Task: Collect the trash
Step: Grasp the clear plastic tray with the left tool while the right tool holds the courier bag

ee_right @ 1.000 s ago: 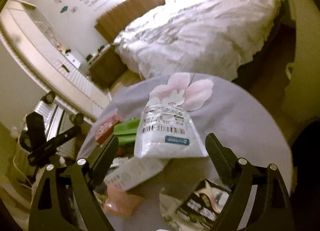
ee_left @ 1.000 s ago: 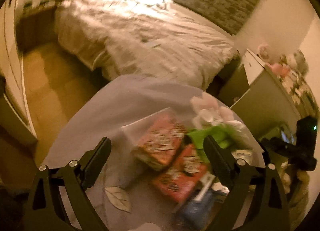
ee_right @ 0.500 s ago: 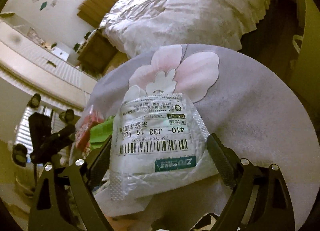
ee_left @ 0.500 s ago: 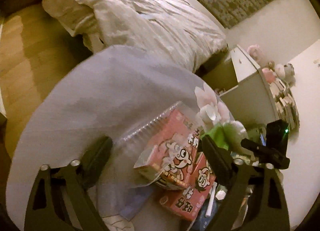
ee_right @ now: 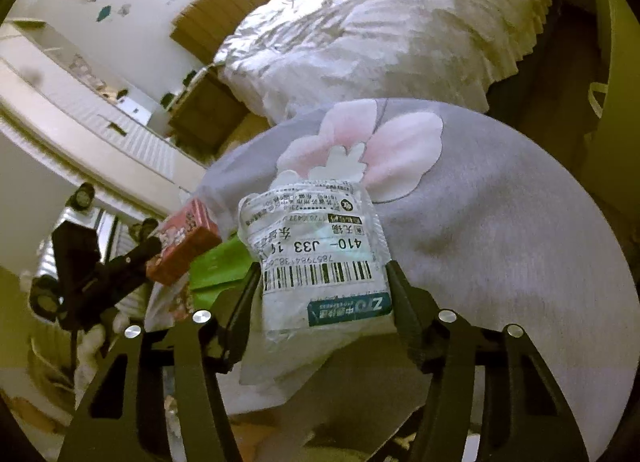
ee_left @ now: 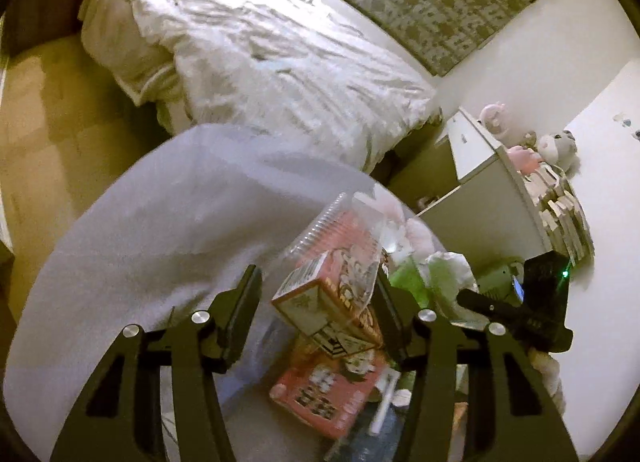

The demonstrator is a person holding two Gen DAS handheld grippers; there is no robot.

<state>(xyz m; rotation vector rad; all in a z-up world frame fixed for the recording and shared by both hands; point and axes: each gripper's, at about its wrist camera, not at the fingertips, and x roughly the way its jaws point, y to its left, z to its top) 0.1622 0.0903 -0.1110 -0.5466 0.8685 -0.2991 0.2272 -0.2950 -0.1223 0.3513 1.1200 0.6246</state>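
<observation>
Both grippers have narrowed since half a second ago; the left gripper (ee_left: 316, 318) pinches the red drink carton in clear film (ee_left: 332, 286), lifted off the grey floral tablecloth (ee_left: 168, 230); the right gripper (ee_right: 322, 298) clamps the white courier bag (ee_right: 316, 258); slippery film could let either slide out.

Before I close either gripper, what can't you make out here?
- Left wrist view: whether the jaws of the left gripper touch the red carton; clear wrap blurs it.
- Right wrist view: the lower end of the courier bag, hidden between the right gripper jaws.
</observation>
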